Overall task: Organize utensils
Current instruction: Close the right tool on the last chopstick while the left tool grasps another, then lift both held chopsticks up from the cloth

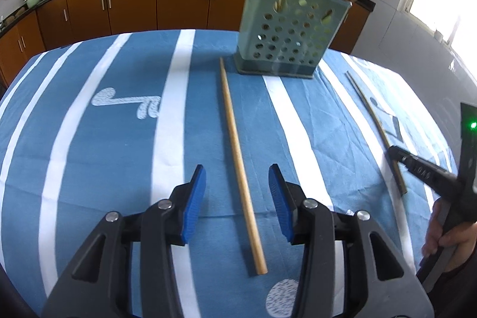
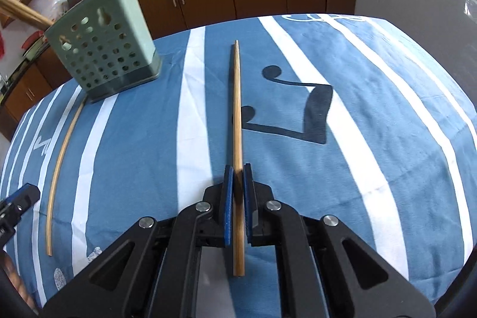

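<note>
the left gripper (image 1: 237, 204) sits nearest, its jaws spread wide with nothing in them, straddling a chopstick (image 1: 240, 169) that lies flat on the cloth (image 1: 119, 139). the stick's long axis runs straight ahead from the jaws toward the holder (image 1: 290, 35) near the far edge, so this hand is the nearer one to it. the right gripper (image 2: 237, 192) is clamped on a second chopstick (image 2: 237, 109), which also points toward the far edge; the holder stands ahead and to its left. closing on the straddled stick looks like the next step.
</note>
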Demonstrator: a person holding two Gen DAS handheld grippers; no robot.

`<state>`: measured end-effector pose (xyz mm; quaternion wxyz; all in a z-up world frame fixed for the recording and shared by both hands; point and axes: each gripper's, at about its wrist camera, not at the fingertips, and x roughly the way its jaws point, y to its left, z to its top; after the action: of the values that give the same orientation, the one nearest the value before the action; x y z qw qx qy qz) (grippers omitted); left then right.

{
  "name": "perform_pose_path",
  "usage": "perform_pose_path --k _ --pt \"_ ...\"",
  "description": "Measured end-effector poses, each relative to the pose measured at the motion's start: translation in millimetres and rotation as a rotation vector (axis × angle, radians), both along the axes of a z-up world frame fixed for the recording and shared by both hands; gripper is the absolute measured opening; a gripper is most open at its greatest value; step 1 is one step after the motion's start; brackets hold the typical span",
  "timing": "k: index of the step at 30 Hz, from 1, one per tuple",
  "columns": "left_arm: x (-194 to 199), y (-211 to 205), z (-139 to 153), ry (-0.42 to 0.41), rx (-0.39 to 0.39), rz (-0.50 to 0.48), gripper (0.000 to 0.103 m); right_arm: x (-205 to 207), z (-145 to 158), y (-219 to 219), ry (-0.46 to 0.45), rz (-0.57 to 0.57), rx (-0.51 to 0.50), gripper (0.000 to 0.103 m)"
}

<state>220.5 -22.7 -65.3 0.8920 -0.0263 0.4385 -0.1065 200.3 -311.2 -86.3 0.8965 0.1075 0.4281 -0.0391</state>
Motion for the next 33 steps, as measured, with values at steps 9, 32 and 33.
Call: perform_pose_path --k 9,32,33 --pt "5.4 -15.2 -19.7 -0.002 0.109 0.04 0.015 0.1 -1.0 -0.1 -0.004 0.014 -0.008 0.007" --pt "45.3 50.4 -17.0 -0.017 0.101 0.157 0.01 28.9 -0.8 26.6 -0.04 0.106 -0.081 0.008" --pt "45.1 50.1 -16.9 -0.017 0.102 0.158 0.01 29.0 -0.8 26.1 -0.04 0.106 -0.077 0.008"
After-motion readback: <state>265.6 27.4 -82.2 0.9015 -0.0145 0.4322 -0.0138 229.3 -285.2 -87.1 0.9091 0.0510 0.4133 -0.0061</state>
